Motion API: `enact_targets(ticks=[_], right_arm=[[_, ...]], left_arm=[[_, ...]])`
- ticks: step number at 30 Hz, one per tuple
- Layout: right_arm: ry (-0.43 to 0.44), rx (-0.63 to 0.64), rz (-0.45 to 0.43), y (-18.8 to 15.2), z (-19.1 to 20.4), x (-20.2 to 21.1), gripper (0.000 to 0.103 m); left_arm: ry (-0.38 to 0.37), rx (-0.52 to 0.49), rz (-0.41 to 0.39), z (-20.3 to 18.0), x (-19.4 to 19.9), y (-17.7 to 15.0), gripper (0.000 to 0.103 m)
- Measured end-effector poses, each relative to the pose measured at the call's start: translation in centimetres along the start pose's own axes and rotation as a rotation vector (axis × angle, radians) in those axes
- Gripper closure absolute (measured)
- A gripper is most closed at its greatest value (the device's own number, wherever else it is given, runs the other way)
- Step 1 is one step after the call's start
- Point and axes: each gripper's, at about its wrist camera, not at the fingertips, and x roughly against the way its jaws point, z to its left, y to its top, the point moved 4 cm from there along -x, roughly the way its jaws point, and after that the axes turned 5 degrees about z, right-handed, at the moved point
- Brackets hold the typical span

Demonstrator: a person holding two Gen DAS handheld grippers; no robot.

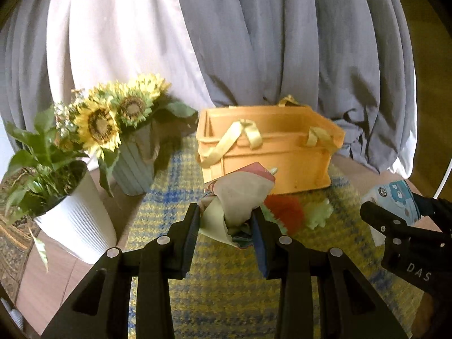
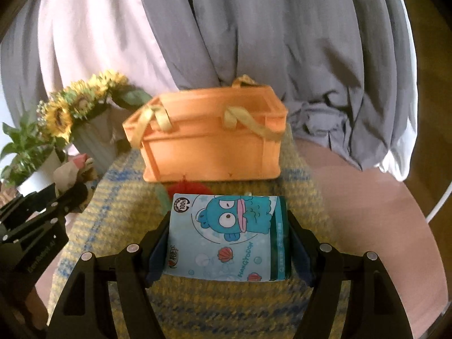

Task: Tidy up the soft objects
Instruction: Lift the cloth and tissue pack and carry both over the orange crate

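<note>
My left gripper (image 1: 226,214) is shut on a bunched patterned cloth (image 1: 240,195) and holds it above the yellow-blue woven mat (image 1: 220,279), just in front of the orange basket (image 1: 271,147). My right gripper (image 2: 228,223) is shut on a light-blue tissue pack (image 2: 228,234) with a cartoon fish print, held above the mat (image 2: 135,212) in front of the basket (image 2: 209,147). A red fluffy item (image 1: 285,209) and a pale green soft item (image 1: 319,212) lie on the mat by the basket's base. The right gripper with the pack also shows in the left wrist view (image 1: 395,203).
A white pot with a green plant (image 1: 73,212) and a ribbed grey-green vase of sunflowers (image 1: 132,163) stand left of the mat. Grey and white curtains (image 1: 254,42) hang behind the basket. The wooden table (image 2: 367,212) extends to the right.
</note>
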Motion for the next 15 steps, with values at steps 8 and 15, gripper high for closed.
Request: enact_targets(ticks=[8,15], right_arm=[[0.027,0.017,-0.076,2.1,-0.8,2.0,0.03],[0.042,0.027,-0.13,3.8,-1.4,3.2,0.03]], left_arm=[[0.017,0.018,-0.077,-0.8,2.5,1.8,0.068],[0.029,0.014,-0.126,-1.3,3.3,3.3,0.068]])
